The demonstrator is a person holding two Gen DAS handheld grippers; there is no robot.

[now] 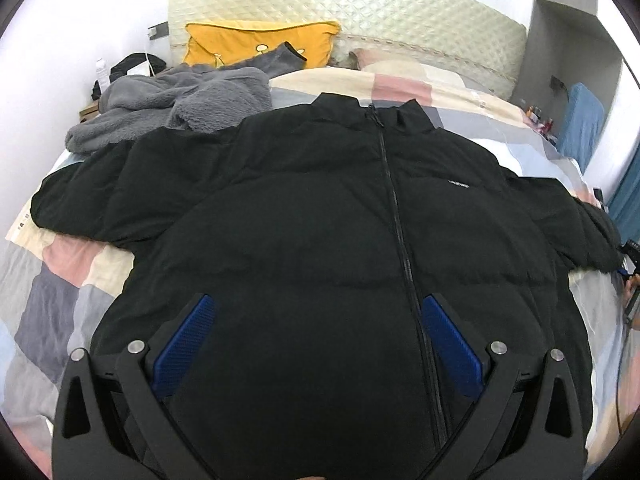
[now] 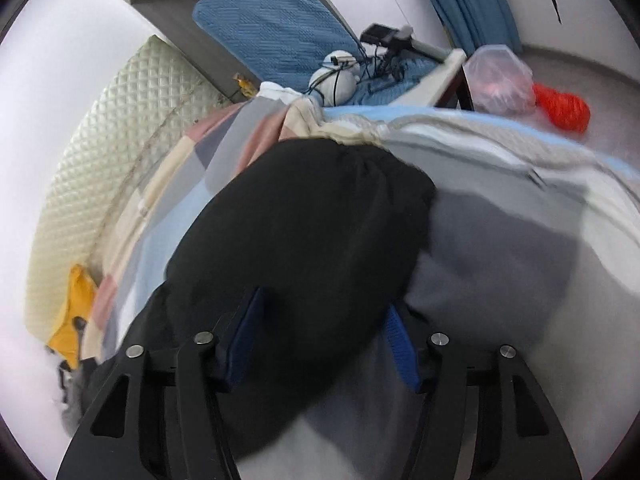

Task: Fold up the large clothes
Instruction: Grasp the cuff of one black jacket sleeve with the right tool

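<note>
Right gripper (image 2: 320, 332) astride jacket sleeve (image 2: 304, 232) — open.

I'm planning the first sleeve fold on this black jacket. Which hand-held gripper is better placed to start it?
Right, probably. The right hand-held gripper is open astride the end of a sleeve of the black jacket, ready to pinch. The left hand-held gripper is open over the jacket's lower front, away from either sleeve.

A black puffer jacket (image 1: 320, 220) lies front-up, zipped, sleeves spread, on the patchwork bedspread (image 1: 60, 280).
</note>
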